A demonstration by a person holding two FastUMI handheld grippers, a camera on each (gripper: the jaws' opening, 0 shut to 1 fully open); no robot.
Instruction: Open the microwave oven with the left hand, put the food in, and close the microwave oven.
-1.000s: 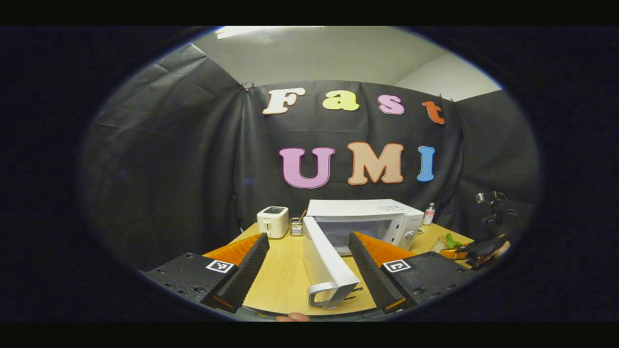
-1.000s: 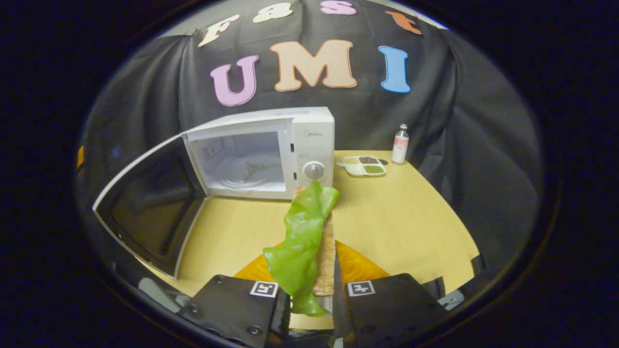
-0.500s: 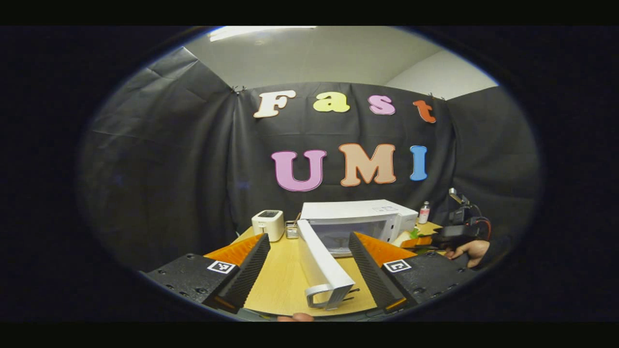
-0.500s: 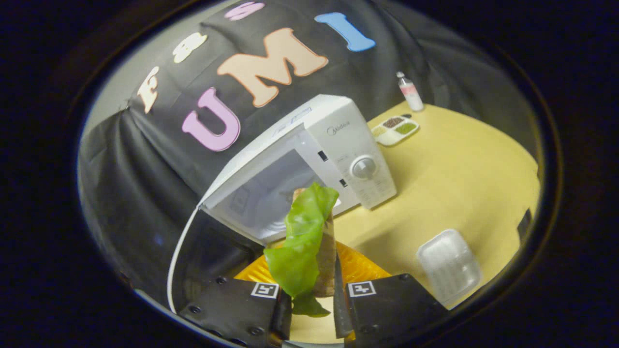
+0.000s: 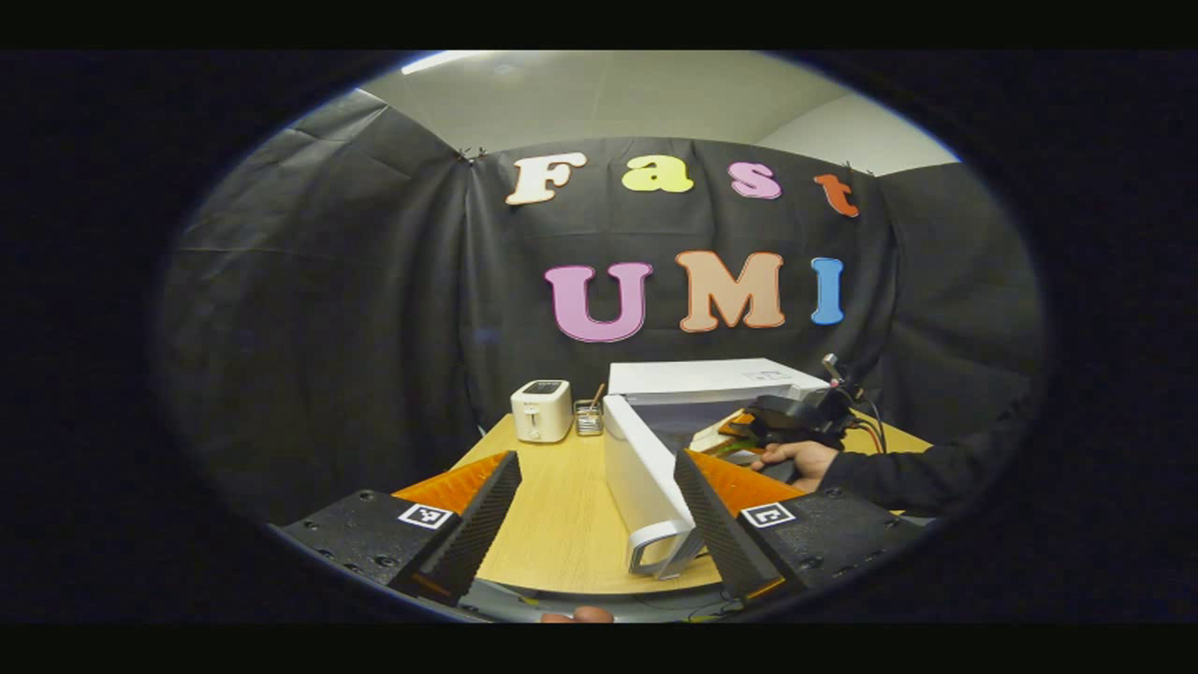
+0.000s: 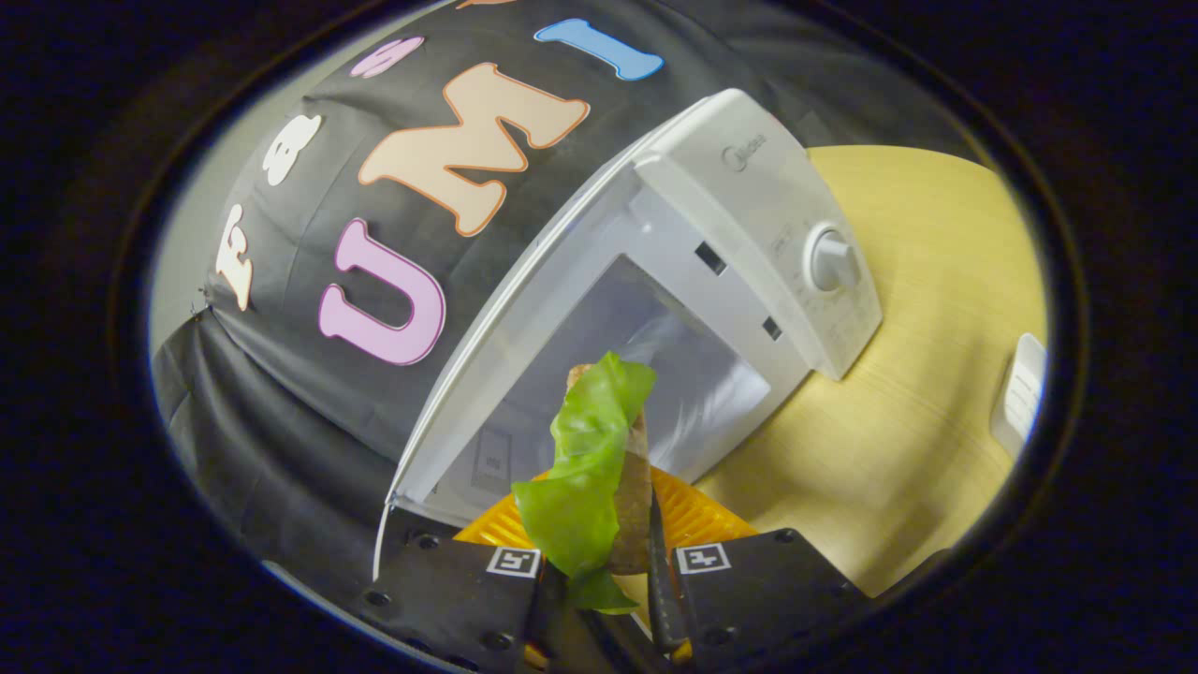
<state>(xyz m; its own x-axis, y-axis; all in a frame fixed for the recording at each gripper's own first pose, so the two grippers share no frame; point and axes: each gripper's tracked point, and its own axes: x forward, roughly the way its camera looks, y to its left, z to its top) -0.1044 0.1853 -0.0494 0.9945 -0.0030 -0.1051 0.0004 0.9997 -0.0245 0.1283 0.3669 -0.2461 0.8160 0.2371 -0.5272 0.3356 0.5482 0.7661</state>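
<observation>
The white microwave (image 5: 711,379) stands at the back of the wooden table (image 5: 562,505) with its door (image 5: 641,473) swung wide open. The door's edge and handle (image 5: 660,554) stand between the fingers of my left gripper (image 5: 595,459), close to the right finger; that gripper is open. In the right gripper view the food (image 6: 585,459), a green lettuce leaf on a slice of bread, stands upright with my right gripper (image 6: 606,510) shut on it. It sits just before the open cavity (image 6: 646,365) of the microwave (image 6: 749,187). A hand (image 5: 796,457) holds the right gripper (image 5: 791,418) at the oven's mouth.
A white toaster (image 5: 541,410) and a small holder with sticks (image 5: 588,418) stand left of the microwave. The control knob (image 6: 828,262) sits on the right panel. A white tray (image 6: 1020,393) lies on the table (image 6: 917,402) to the right. A dark sleeve (image 5: 922,473) reaches across.
The right gripper has carried the food closer, tilting, up to the open cavity. In the left gripper view the hand moved left to the oven mouth; the door handle now lies nearer my right finger.
</observation>
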